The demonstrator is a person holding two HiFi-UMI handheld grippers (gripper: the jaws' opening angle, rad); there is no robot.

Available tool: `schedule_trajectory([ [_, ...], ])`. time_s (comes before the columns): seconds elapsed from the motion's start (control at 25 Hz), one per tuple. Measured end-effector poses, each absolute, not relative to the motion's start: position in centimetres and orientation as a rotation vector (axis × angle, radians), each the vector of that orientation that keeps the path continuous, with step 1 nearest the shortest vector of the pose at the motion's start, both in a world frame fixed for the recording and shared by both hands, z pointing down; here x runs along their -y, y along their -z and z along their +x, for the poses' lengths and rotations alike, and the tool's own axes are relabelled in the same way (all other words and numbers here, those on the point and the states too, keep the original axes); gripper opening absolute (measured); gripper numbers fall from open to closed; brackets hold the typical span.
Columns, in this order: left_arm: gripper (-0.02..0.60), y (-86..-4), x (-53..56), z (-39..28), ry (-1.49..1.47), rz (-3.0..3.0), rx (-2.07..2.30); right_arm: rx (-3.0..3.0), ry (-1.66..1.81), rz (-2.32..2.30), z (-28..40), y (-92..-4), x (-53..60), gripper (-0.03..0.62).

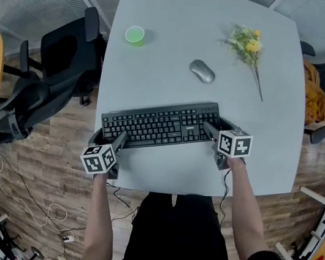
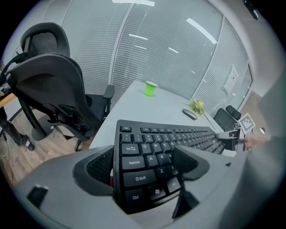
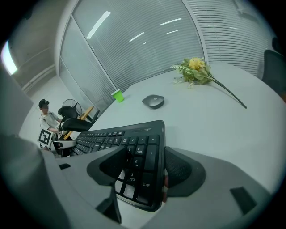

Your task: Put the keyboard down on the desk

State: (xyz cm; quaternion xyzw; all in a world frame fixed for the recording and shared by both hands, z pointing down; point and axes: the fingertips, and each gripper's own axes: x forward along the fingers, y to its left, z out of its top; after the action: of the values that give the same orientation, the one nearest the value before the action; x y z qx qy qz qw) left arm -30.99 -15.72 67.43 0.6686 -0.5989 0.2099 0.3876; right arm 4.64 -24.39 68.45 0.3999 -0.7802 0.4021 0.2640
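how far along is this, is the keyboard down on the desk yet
Done: the keyboard is already over the desk, near its front edge. In hand: the left gripper and right gripper each clamp one end. Left: I can't tell if it rests on the surface; both grippers have yet to open.

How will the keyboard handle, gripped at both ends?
Likely stiff: the keyboard runs from left gripper to right gripper with no visible sag. Probably light: slim plastic body. Might swing or drop if one end's jaws open first.
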Motion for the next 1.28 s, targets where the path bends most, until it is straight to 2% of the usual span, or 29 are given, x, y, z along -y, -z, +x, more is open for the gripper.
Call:
schedule_trajectory([
  [1.28,0.413,-69.6,15.3,-31.0,-0.582,1.674,1.507,2.076,-1.063,1.094,4.6,-70.1,24.0,0.278],
])
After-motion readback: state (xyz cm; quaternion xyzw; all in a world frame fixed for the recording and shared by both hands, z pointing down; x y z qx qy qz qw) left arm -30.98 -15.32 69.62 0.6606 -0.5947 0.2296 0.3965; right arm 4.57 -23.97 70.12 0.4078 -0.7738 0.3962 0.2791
